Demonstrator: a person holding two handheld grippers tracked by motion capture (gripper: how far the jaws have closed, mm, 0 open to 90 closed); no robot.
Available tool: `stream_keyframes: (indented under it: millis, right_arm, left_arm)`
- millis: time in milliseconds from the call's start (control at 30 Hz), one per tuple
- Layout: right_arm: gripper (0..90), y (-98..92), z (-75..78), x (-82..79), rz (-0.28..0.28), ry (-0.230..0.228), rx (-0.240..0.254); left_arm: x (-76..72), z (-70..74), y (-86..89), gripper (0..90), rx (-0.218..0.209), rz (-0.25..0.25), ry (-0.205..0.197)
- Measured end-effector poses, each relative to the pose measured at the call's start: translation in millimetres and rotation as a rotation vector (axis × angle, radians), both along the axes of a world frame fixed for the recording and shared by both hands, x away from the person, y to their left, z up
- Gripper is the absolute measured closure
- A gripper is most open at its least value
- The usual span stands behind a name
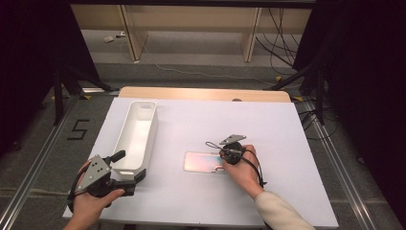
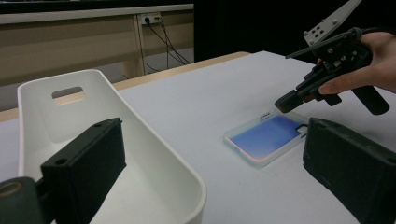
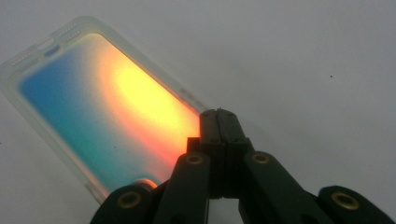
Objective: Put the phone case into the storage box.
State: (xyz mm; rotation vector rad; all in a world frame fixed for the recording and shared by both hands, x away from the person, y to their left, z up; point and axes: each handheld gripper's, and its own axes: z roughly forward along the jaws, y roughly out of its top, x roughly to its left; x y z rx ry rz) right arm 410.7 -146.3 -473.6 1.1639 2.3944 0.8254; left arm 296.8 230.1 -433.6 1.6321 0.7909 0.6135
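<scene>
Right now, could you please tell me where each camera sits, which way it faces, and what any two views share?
High view: fixed above the person's side, looking forward and down on the table; both forearms enter from the bottom with the left tongs and right tongs.
Left gripper view: rides the left tongs, jaws wide apart, one inside the white bin; faces across the table to the right tongs.
Right gripper view: rides the right tongs, jaws together, looking down at the phone case.
All three share the phone case.
</scene>
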Motion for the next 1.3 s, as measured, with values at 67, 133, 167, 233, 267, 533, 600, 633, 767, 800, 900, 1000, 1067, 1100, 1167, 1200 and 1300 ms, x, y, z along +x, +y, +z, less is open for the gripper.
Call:
stream_keyframes:
  millis: [67, 133, 167, 233, 267, 533, 600, 633, 767, 800, 900, 1000, 1067, 1100, 1167, 1200, 1300]
  right_arm:
    - [90.0, 0.4, -0.2, -0.2, -0.008, -0.004, 0.0]
    - [90.0, 0.1, -0.6, 0.0, -0.01, -0.009, -0.005]
    - [90.0, -0.7, -0.5, 0.1, -0.011, 0.001, -0.003]
    - [90.0, -0.3, -1.4, 0.2, -0.021, 0.0, 0.001]
    - [90.0, -0.4, -1.7, 0.4, -0.019, -0.003, 0.002]
    - [90.0, -0.8, -1.5, 1.1, -0.019, 0.01, -0.011]
    - [90.0, 0.3, -3.0, 2.5, -0.027, 0.003, -0.007]
    - [90.0, -0.3, -3.1, 3.6, -0.01, -0.004, -0.025]
    - [90.0, 1.3, -3.9, 5.5, -0.02, -0.003, -0.022]
    - [90.0, 2.1, -3.6, 6.6, -0.021, 0.014, -0.024]
    - [90.0, 3.0, -3.9, 7.7, -0.026, 0.009, -0.028]
    - [90.0, 4.0, -3.7, 9.4, -0.027, 0.011, -0.036]
    - [90.0, 3.8, -4.1, 11.9, -0.023, 0.007, -0.044]
    - [90.0, 4.9, -4.2, 13.4, -0.04, 0.011, -0.036]
    - [90.0, 4.1, -4.3, 14.5, -0.028, 0.007, -0.048]
    - [90.0, 4.9, -4.1, 16.7, -0.031, 0.008, -0.047]
    - [90.0, 6.0, -3.9, 19.4, -0.036, 0.007, -0.048]
  left_arm:
    - [-0.2, 0.1, 0.0, 5.3, 0.002, 0.0, -0.001]
    - [-0.1, 0.4, 0.3, 5.3, 0.007, -0.002, -0.005]
    - [-0.3, 0.3, 0.1, 5.3, 0.007, 0.0, -0.004]
    - [-0.3, 0.3, 0.0, 5.3, 0.008, -0.001, -0.005]
    - [-0.4, 0.3, 0.0, 5.3, 0.009, -0.001, -0.006]
    - [-0.3, 0.3, 0.0, 5.4, 0.008, -0.002, -0.006]
    - [-0.4, 0.3, -0.7, 5.4, 0.001, -0.003, -0.002]
    - [-0.5, 0.3, -0.9, 5.4, 0.004, -0.001, -0.002]
    - [-0.5, 0.3, -1.0, 5.4, 0.003, -0.004, -0.003]
    - [-0.5, 0.3, -0.7, 5.4, 0.001, -0.003, -0.002]
    - [-0.8, 0.4, -0.7, 5.5, 0.003, -0.002, -0.001]
    - [-1.3, 1.0, -0.5, 5.4, 0.01, -0.002, 0.001]
    - [-1.5, 1.0, -0.5, 5.4, 0.011, 0.0, 0.001]
    - [-1.4, 1.0, -0.5, 5.4, 0.01, -0.001, 0.001]
    - [-1.5, 1.0, -0.4, 5.4, 0.012, 0.0, 0.002]
    - [-1.3, 0.8, -0.5, 5.4, 0.01, -0.001, 0.003]
    - [-0.6, 0.3, -0.8, 5.4, 0.004, -0.005, -0.002]
